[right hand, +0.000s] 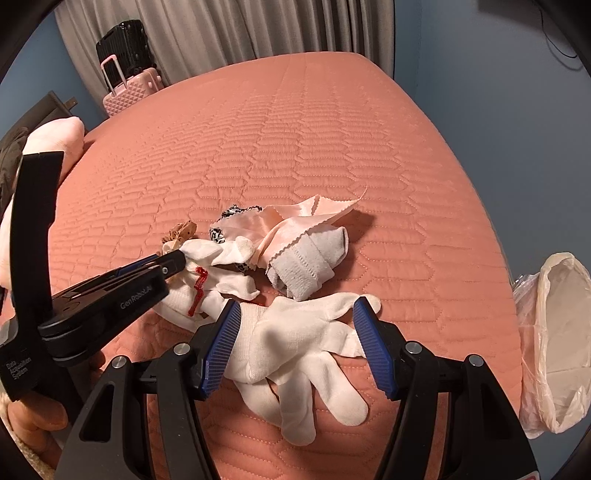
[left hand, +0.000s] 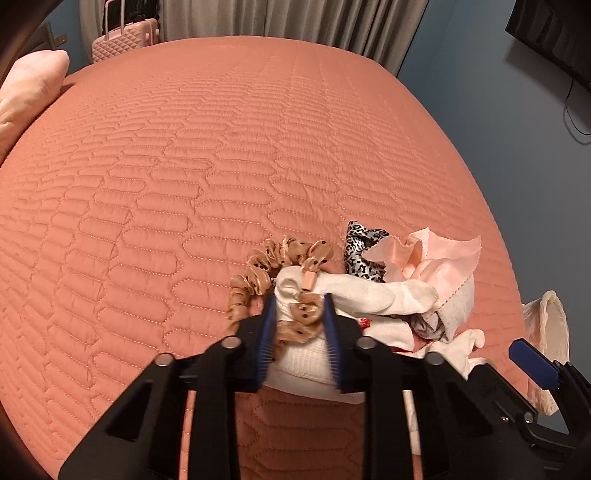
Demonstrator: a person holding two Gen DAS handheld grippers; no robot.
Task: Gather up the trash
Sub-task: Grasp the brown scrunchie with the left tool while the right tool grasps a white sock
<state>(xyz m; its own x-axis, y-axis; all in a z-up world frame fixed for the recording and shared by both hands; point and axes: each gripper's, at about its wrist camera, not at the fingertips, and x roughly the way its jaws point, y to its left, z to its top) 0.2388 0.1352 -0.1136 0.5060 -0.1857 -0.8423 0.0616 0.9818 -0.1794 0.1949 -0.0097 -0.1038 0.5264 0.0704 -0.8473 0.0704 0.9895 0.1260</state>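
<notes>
On the near edge of the salmon quilted bedspread (left hand: 221, 155), a heap of small textiles is gathered. The left gripper (left hand: 300, 332) is seen pressed in on a white sock (left hand: 306, 363) and a tan dotted scrunchie (left hand: 295, 325) lying on top of it, both blue pads (left hand: 266, 339) bearing against the bundle. The right gripper (right hand: 299, 339) is held spread over a white knit glove (right hand: 295, 354), its pads standing clear on either side without touching. Beyond the glove, a folded grey sock (right hand: 310, 258), a pale pink pinked-edge cloth (right hand: 295, 218) and a leopard-print scrap (left hand: 360, 247) are piled close together. A bin lined with a translucent plastic bag (right hand: 561, 332) is set just off the bed's right edge. A pink suitcase (left hand: 122, 37) is stood by the grey curtain (left hand: 258, 18).
</notes>
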